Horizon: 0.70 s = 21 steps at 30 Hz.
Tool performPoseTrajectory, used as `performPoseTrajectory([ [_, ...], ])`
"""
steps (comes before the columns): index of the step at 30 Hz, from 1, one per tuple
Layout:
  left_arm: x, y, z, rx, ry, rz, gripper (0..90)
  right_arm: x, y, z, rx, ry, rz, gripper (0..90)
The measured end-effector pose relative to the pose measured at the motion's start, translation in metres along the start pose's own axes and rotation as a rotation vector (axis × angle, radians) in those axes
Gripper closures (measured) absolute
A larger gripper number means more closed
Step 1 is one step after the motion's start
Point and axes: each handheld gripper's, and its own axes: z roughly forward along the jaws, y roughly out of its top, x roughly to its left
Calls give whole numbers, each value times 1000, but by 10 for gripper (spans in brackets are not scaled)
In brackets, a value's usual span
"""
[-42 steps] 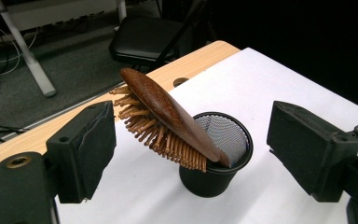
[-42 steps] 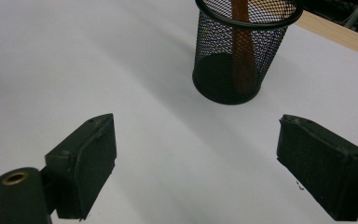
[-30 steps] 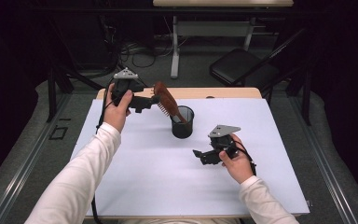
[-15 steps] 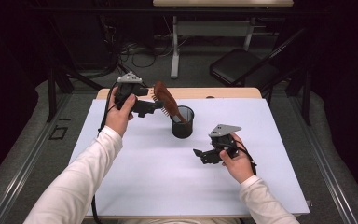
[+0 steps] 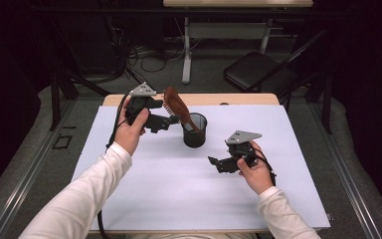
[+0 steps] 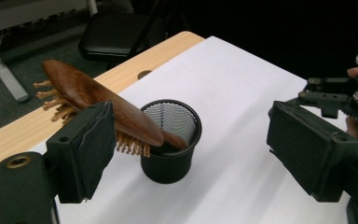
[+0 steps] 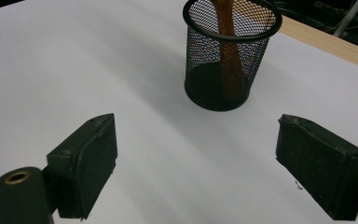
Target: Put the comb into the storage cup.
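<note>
A black mesh cup (image 5: pixel 195 130) stands on the white sheet near the table's far middle. A brown wooden hairbrush (image 5: pixel 176 107) leans in it, handle down, head tilted up to the left. My left gripper (image 5: pixel 171 122) hovers just left of the cup, open. In the left gripper view its wide-apart jaws (image 6: pixel 191 121) frame the cup (image 6: pixel 170 163), and the brush (image 6: pixel 98 98) passes behind the left pad without being pinched. My right gripper (image 5: pixel 215 164) is low over the sheet, right of the cup and nearer me, open. Its jaws (image 7: pixel 196 126) face the cup (image 7: pixel 223 70) and the brush handle (image 7: pixel 226 28).
The white sheet (image 5: pixel 179 189) covers most of the wooden table (image 5: pixel 238 99), whose bare edge shows at the far side. A black chair (image 5: pixel 258 74) and desk legs stand behind the table. The other hand's gripper (image 6: pixel 335 88) shows at the right of the left gripper view.
My left gripper has drifted right, closer to the brush and cup, jaws still apart. The right gripper, brush and cup have kept their places.
</note>
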Motion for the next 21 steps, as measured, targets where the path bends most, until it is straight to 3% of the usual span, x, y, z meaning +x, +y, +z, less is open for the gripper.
performPoseTrajectory([
  [9,-17,-13,-5,-3,-24,8,158,1,2,-4,-14,-1,-1,124],
  [21,-29,-33,-7,-15,-76,-3,158,0,3,-6,-22,-8,-9,124],
])
